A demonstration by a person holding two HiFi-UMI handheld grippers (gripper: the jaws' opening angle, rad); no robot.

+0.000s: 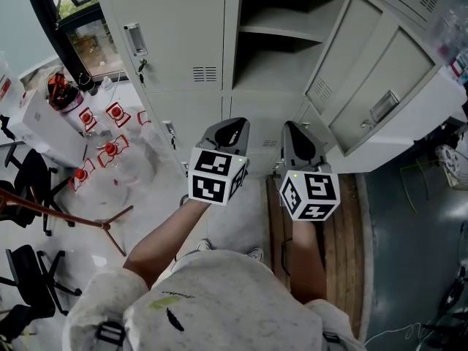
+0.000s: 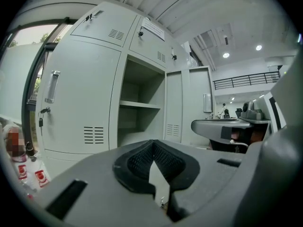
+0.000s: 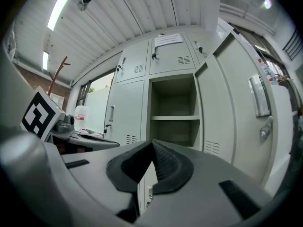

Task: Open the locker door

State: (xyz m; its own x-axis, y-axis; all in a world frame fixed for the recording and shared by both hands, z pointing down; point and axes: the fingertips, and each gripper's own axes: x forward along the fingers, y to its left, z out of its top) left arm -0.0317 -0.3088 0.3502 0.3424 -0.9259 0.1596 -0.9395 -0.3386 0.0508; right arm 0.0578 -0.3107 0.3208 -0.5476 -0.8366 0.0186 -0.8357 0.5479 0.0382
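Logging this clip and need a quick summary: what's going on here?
A person stands facing a bank of pale grey metal lockers, a handheld tool in each hand. The tall grey locker door stands swung wide open to the right, showing a bare compartment with one shelf. The left tool and right tool are held side by side in front of it, both shut, holding nothing and touching nothing.

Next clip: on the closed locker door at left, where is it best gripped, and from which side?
Likely the vertical handle near the closed door's left edge. Come head-on from the front, jaws closing sideways across it, since it stands upright and slim.
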